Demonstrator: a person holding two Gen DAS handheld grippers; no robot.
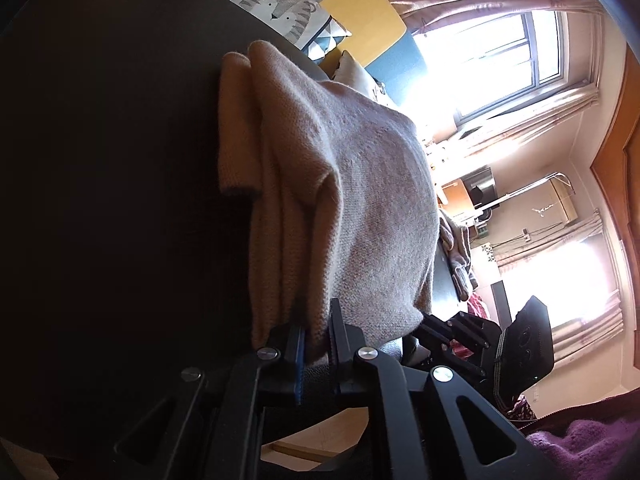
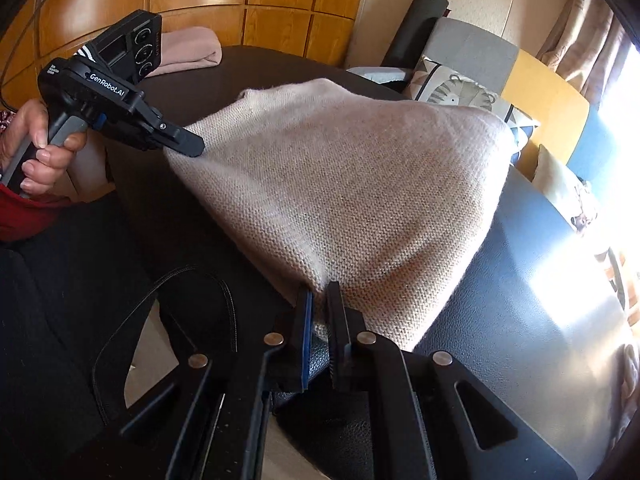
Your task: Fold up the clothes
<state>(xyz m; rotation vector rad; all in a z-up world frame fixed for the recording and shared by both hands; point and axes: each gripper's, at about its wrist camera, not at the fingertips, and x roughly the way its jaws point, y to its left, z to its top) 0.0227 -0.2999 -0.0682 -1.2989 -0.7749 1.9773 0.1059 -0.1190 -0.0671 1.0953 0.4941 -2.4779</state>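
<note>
While the beige knit sweater (image 2: 352,184) drapes over the dark table (image 2: 540,280), your right gripper (image 2: 320,300) pinches its 6 o'clock edge — your left gripper (image 2: 188,144) clamps its 9 o'clock corner.

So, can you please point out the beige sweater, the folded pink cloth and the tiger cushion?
beige sweater (image 2: 344,184): right wrist view, middle of the knit.
folded pink cloth (image 2: 192,50): right wrist view, its rounded fold.
tiger cushion (image 2: 460,94): right wrist view, the printed face.
</note>
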